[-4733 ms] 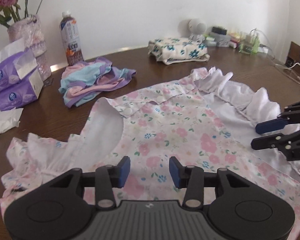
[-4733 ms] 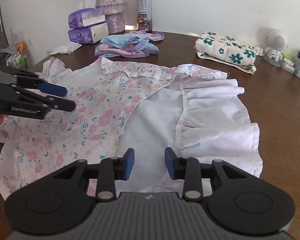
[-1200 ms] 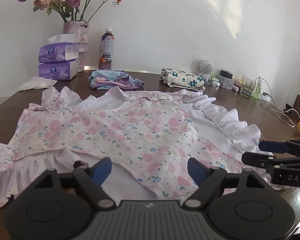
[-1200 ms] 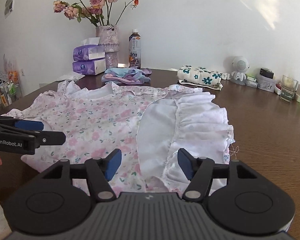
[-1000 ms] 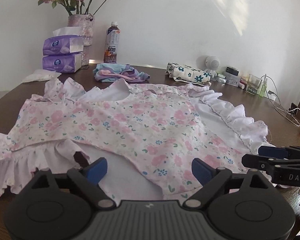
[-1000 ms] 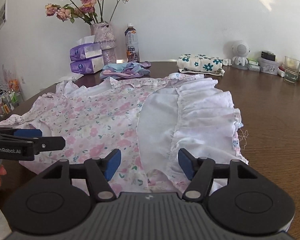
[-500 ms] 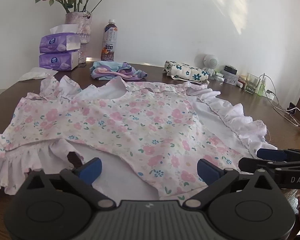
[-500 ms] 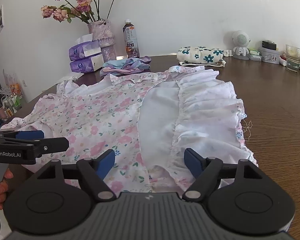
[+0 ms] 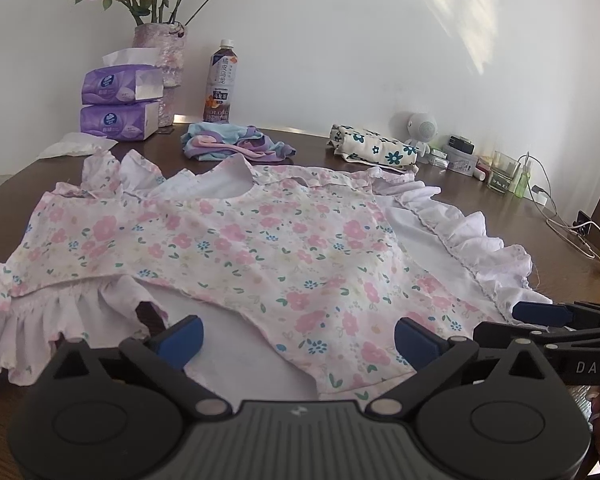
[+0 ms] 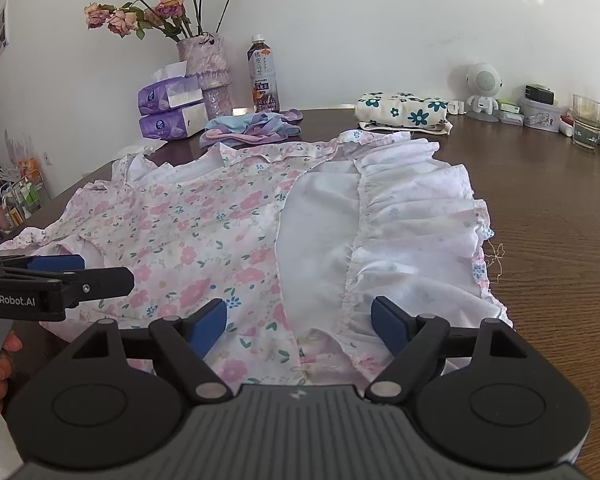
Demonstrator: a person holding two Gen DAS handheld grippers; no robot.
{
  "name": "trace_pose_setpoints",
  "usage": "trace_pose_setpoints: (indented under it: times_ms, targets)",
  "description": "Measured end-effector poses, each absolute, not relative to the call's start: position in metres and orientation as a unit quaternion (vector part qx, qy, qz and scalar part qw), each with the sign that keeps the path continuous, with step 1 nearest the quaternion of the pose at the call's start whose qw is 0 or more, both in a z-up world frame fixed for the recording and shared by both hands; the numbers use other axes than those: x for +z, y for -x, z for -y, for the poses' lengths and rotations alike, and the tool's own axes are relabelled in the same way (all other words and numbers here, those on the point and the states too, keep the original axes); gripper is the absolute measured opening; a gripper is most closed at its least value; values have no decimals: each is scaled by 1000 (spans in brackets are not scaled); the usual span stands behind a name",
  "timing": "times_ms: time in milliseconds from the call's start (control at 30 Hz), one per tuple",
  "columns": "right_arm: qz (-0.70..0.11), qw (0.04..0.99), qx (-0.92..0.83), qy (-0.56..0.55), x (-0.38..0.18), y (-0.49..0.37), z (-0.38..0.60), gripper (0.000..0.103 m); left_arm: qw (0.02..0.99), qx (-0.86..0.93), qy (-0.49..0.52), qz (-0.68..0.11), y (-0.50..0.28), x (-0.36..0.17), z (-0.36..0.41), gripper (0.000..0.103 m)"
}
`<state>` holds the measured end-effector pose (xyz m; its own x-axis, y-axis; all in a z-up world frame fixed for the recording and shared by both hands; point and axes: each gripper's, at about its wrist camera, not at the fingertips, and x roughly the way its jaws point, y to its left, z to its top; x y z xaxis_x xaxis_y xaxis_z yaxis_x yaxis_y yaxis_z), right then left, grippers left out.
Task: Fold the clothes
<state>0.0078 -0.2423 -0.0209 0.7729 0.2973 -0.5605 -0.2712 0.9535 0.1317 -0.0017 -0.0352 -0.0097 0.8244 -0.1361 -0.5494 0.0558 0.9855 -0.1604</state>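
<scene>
A pink floral dress (image 9: 260, 248) with white ruffled edges lies spread on the brown table, its right side folded over so the white lining (image 10: 320, 216) and ruffle show. My left gripper (image 9: 298, 338) is open at the dress's near hem, nothing between its blue pads. My right gripper (image 10: 298, 322) is open too, over the near hem where floral cloth meets the white ruffle. In the left wrist view the right gripper (image 9: 540, 316) pokes in at the right edge. The left gripper (image 10: 80, 270) enters the right wrist view from the left.
A crumpled blue, pink and purple garment (image 9: 232, 146) and a folded teal-flower cloth (image 9: 374, 148) lie behind the dress. Tissue packs (image 9: 118, 104), a flower vase (image 9: 162, 64), a drink bottle (image 9: 220, 82), a small white robot figure (image 10: 482, 90), glasses (image 10: 588, 122) and cables (image 9: 560, 216) line the back.
Both grippers have drawn back to the dress's near hem and opened their jaws wider. The dress lies as before.
</scene>
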Motion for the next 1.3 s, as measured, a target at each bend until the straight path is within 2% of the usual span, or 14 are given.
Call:
trace_pose_setpoints:
  times_ms: [1300]
  targets:
    - [-301,942,148,-31,-21,-9,244,83,952,-48,65,-294,2,-10,36,102]
